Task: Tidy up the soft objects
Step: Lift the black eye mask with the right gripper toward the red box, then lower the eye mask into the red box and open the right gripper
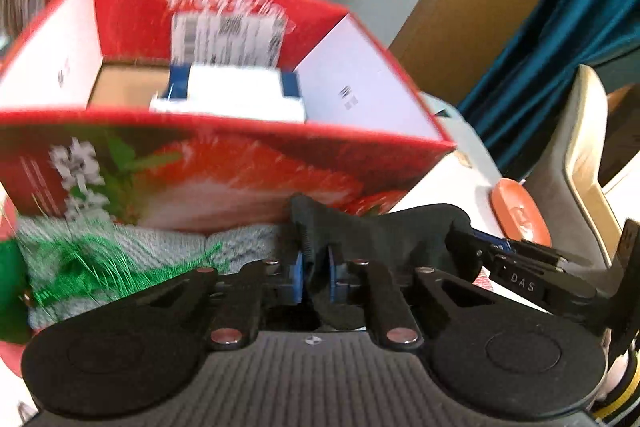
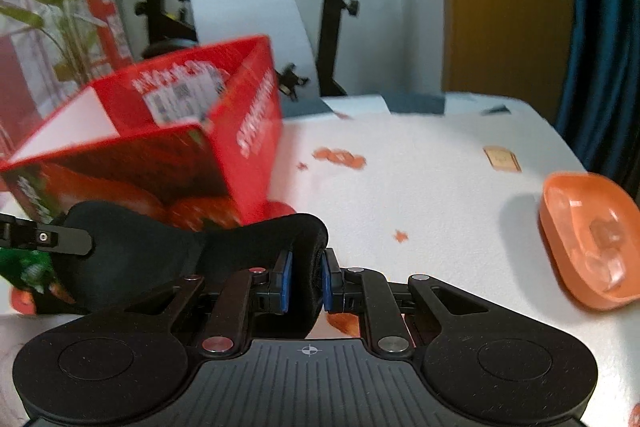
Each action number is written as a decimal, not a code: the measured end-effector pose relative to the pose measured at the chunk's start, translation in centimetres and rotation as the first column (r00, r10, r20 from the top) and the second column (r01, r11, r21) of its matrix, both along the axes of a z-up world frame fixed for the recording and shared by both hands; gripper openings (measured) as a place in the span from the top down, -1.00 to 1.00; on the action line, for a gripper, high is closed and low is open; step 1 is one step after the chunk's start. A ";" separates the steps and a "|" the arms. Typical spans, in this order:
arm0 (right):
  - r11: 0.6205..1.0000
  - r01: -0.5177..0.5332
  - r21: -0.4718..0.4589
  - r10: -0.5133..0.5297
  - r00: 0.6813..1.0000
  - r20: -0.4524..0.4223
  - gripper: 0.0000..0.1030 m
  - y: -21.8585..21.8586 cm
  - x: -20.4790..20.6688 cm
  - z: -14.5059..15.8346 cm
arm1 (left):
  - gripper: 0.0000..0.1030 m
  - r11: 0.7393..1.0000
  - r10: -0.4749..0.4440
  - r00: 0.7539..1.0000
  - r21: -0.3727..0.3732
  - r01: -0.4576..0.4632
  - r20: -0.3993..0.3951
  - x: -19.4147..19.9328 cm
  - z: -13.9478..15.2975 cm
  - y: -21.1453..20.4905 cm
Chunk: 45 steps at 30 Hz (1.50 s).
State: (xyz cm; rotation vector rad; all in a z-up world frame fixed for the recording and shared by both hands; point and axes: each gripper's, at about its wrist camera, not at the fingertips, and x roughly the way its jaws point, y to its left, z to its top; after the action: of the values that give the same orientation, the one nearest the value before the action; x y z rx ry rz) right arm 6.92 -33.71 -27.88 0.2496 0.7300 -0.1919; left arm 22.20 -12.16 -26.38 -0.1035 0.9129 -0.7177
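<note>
I found both grippers pinching one black sleep mask (image 2: 160,251): my left gripper (image 1: 318,279) clamped one end, my right gripper (image 2: 306,281) the other, jaws pressed onto the padding. The mask hung just in front of the red box (image 1: 224,163), not yet inside. The box held only a white and blue packet (image 1: 228,95). A grey knit (image 1: 160,243) and green tassel (image 1: 92,263) lay outside, so I judged most sorting undone.
</note>
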 end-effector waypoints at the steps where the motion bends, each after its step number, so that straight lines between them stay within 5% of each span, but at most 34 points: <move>1: 1.000 -0.009 0.000 0.009 1.000 0.012 0.73 0.2 -0.1 0.5 | 0.80 1.000 -0.008 1.000 -0.006 0.008 0.017 -0.3 0.5 0.2; 16: 0.989 -0.147 0.027 0.138 0.967 0.214 0.73 3.1 -0.9 9.4 | 0.82 0.992 0.047 0.964 -0.122 -0.015 0.262 -2.3 9.3 7.0; 25: 0.957 -0.260 -0.132 0.288 0.914 0.287 0.74 4.7 5.5 14.5 | 0.82 0.992 0.117 0.891 -0.019 -0.121 0.440 1.9 11.9 6.4; 29: 0.944 -0.291 -0.157 0.322 0.916 0.238 0.75 5.8 10.4 14.5 | 0.82 0.990 0.102 0.913 0.049 -0.131 0.396 5.4 10.6 4.9; 35: 0.935 -0.345 -0.087 0.352 0.933 0.081 0.77 7.5 15.9 11.1 | 0.82 0.986 0.097 0.978 0.114 -0.120 0.184 9.8 7.2 4.2; 45: 0.940 -0.335 0.062 0.339 0.937 -0.086 0.77 7.5 18.8 6.2 | 0.82 0.975 0.056 0.995 0.209 -0.073 0.086 10.8 4.4 4.5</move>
State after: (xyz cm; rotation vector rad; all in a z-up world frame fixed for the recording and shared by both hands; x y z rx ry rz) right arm 25.74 -26.19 -21.66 0.1559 0.8618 0.1410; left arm 32.96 -7.67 -21.94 0.0839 0.9003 -0.5567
